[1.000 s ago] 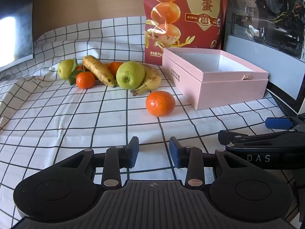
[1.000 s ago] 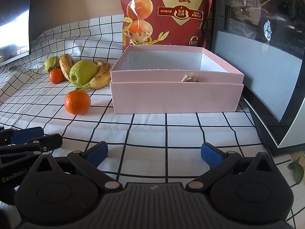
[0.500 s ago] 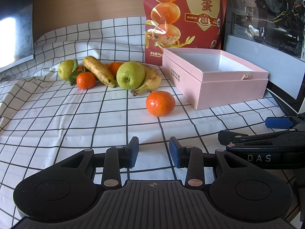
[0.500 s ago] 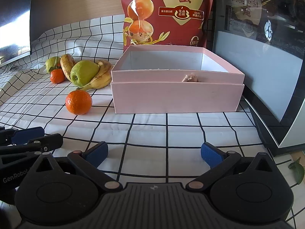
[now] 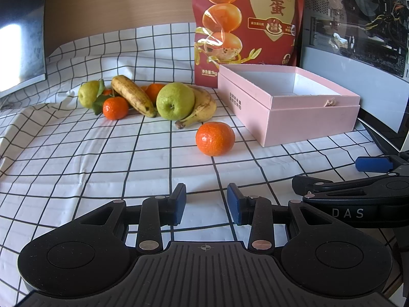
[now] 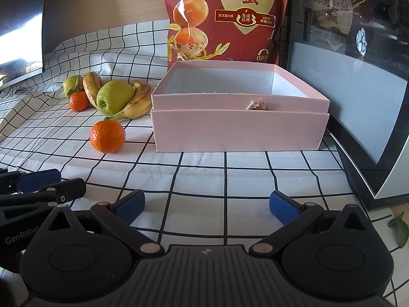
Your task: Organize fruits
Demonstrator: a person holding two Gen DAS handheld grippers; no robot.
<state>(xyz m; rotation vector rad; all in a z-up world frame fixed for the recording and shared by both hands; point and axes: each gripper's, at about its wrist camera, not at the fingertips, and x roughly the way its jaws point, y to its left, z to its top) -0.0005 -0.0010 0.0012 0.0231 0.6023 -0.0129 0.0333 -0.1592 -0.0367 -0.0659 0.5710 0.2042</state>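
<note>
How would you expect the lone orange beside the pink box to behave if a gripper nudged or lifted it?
The lone orange looks round and sits free on the flat checked cloth, so a nudge would probably roll it. Its dimpled skin should grip fairly well. It seems firm, not fragile.

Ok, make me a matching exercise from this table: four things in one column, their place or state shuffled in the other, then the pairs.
Things:
1. lone tangerine
2. green apple
3. pink box
4. red bag

Places or states:
A. standing upright behind the box
B. open, no fruit inside
C. in the pile, against a banana
D. alone on the cloth, between pile and box

Pairs: 1-D, 2-C, 3-B, 4-A
</note>
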